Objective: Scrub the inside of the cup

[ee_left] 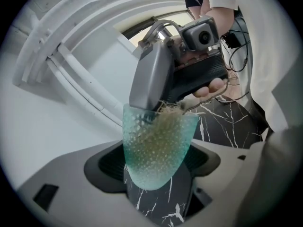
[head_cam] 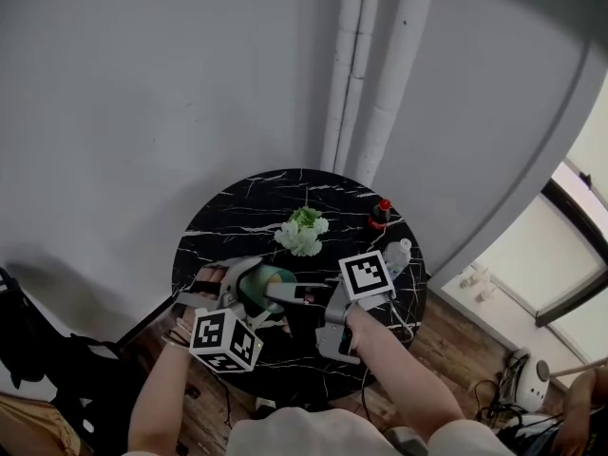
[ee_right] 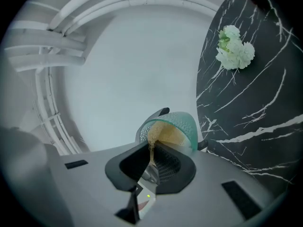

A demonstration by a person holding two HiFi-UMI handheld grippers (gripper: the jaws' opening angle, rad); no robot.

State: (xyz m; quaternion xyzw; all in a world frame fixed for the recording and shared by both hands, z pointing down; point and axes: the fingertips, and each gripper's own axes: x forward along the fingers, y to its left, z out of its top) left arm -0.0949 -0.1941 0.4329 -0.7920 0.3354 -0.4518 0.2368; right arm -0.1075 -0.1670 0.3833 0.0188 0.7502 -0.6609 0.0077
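Right gripper view alone shows right claw pinching the scrubber; left claw clamps the cup.

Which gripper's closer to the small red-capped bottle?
Right. The right gripper is on the small red-capped bottle's near side; the left gripper, holding the translucent green cup, farther left.

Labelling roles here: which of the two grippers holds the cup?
The left gripper: its jaws clamp the green dotted cup. The right gripper instead pinches a tan fibrous scrubber pushed into the cup's mouth.
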